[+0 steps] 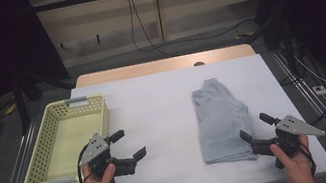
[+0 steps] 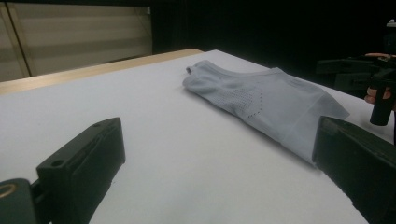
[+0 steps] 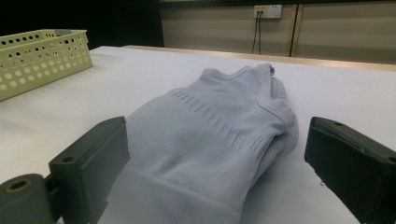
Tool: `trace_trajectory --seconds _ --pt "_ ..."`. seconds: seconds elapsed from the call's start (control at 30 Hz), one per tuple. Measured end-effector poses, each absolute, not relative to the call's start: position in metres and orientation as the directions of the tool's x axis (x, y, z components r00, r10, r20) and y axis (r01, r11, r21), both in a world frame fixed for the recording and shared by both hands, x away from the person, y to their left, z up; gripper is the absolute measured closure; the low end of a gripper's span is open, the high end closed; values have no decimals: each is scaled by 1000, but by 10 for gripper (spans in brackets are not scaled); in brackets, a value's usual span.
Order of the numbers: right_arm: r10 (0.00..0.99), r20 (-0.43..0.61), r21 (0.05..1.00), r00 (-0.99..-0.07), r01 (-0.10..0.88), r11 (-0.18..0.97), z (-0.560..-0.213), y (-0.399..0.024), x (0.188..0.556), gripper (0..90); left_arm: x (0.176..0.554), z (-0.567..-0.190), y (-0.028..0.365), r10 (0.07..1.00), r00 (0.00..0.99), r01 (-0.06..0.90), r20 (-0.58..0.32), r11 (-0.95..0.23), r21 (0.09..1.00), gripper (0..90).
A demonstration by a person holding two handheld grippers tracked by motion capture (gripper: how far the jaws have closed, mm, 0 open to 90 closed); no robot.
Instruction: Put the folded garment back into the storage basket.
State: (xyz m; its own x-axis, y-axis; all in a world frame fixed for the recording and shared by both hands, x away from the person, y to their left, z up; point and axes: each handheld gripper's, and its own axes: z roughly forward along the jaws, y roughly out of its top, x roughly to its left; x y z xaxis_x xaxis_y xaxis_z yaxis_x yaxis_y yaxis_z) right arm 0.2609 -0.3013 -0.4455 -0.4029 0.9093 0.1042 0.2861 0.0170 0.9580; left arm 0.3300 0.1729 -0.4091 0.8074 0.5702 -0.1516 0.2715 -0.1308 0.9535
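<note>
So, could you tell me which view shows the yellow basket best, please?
The high view: the yellow basket is seen whole from above, its inside bare, at the table's left edge beside the left gripper. The right gripper view catches just one perforated corner of it at its upper left. The left gripper view looks toward the grey garment instead.

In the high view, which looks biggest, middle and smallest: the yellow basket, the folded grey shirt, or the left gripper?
1. Yellow basket looks biggest.
2. Folded grey shirt looks a bit smaller, though fairly close to the basket.
3. Left gripper looks clearly smallest, jaws open.
</note>
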Motion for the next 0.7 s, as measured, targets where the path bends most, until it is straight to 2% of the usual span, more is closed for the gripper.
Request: trace_trajectory --seconds 0.7 --pt "910 93 960 -404 277 25 -446 -299 266 75 350 -410 147 563 808 305 -171 -153 940 37"
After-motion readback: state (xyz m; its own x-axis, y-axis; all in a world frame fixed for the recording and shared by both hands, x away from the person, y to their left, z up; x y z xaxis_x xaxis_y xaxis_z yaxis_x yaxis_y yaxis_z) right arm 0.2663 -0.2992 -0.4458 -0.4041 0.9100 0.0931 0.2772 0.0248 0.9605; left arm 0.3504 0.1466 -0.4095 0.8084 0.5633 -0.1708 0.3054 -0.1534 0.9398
